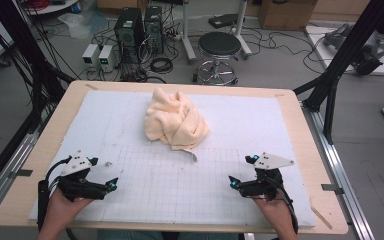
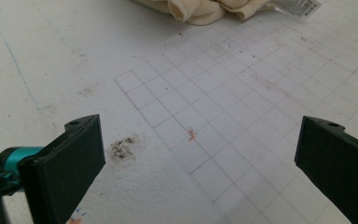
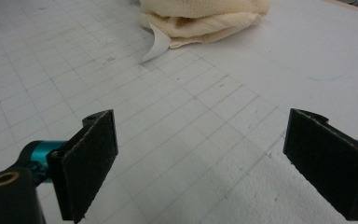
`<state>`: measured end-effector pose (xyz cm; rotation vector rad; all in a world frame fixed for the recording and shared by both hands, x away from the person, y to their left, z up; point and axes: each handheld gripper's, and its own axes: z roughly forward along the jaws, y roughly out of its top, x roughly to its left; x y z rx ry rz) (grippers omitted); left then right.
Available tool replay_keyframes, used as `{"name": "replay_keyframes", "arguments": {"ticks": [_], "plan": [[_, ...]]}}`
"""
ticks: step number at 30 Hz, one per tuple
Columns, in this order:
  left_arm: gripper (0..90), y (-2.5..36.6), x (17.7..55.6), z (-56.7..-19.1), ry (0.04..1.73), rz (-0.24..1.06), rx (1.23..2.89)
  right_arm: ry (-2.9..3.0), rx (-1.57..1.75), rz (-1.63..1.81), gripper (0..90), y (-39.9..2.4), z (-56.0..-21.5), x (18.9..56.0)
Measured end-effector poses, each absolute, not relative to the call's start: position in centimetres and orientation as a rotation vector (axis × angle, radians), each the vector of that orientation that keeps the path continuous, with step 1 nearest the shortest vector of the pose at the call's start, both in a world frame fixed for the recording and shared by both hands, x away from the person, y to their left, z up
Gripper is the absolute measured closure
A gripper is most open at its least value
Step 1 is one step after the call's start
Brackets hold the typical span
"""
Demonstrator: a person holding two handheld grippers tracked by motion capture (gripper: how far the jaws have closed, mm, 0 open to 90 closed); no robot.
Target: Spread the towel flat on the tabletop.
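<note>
A crumpled cream towel lies in a heap on the white gridded mat, slightly behind the middle of the table. A white tag sticks out at its near edge. My left gripper rests low at the front left, held by a hand, open and holding nothing. My right gripper mirrors it at the front right, also open. In the left gripper view the jaws of my left gripper stand wide over bare mat, with the towel far ahead. The right gripper faces the towel and its tag.
The mat sits on a wooden table whose border shows all round. Beyond the far edge stand a black stool, computer towers and cables. Black frame posts rise at both sides. A dark smudge marks the mat.
</note>
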<state>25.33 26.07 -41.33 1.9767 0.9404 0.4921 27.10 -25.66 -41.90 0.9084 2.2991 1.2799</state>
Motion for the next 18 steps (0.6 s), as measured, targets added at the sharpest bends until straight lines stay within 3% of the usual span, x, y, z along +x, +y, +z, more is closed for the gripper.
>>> {"name": "replay_keyframes", "arguments": {"ticks": [18], "plan": [[1.9, 25.76, 25.19, -41.34, 0.92, 0.49, 1.993, 2.285, 0.882, 1.298, 9.1, -25.51, -41.78, 27.0]]}}
